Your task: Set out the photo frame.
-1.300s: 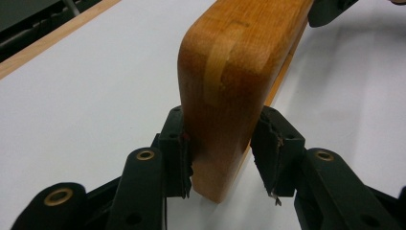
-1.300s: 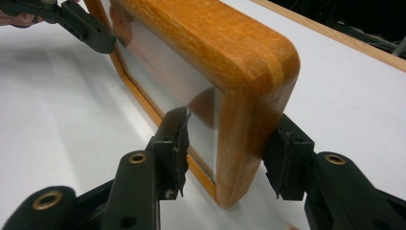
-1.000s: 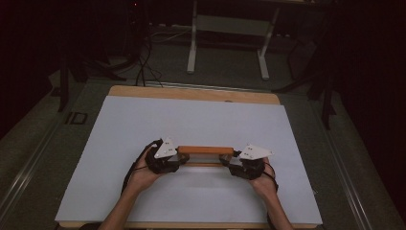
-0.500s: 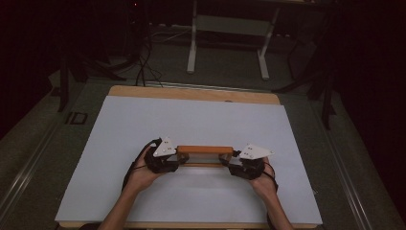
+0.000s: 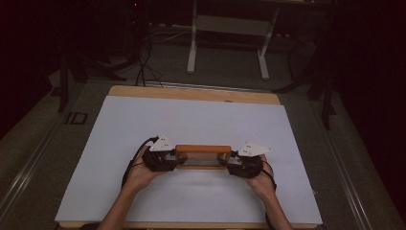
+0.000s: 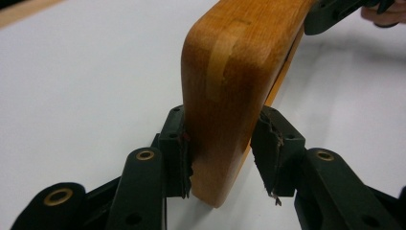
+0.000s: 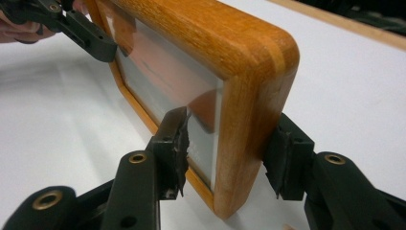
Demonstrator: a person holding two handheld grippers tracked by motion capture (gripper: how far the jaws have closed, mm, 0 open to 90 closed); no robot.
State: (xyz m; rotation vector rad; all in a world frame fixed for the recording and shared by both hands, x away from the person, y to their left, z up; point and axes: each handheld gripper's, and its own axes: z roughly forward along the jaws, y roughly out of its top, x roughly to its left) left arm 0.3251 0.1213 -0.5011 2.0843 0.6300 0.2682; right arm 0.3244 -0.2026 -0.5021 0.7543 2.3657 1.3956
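Note:
A wooden picture frame (image 5: pixel 201 149) with a glass pane stands upright on its long edge, near the front middle of the white table top (image 5: pixel 191 115). My left gripper (image 5: pixel 178 160) is shut on its left end and my right gripper (image 5: pixel 225 162) on its right end. In the left gripper view the pads of the left gripper (image 6: pixel 220 153) press both faces of the rounded wooden end (image 6: pixel 225 72). In the right gripper view the right gripper (image 7: pixel 227 153) has one pad on the glass and one on the back of the frame (image 7: pixel 249 57).
The white sheet covers a wooden table whose far edge (image 5: pixel 191 93) shows as a bare strip. Beyond it, on the dark floor, are a metal stand (image 5: pixel 227 24) and cables (image 5: pixel 143 57). A person's forearms come in from the front edge.

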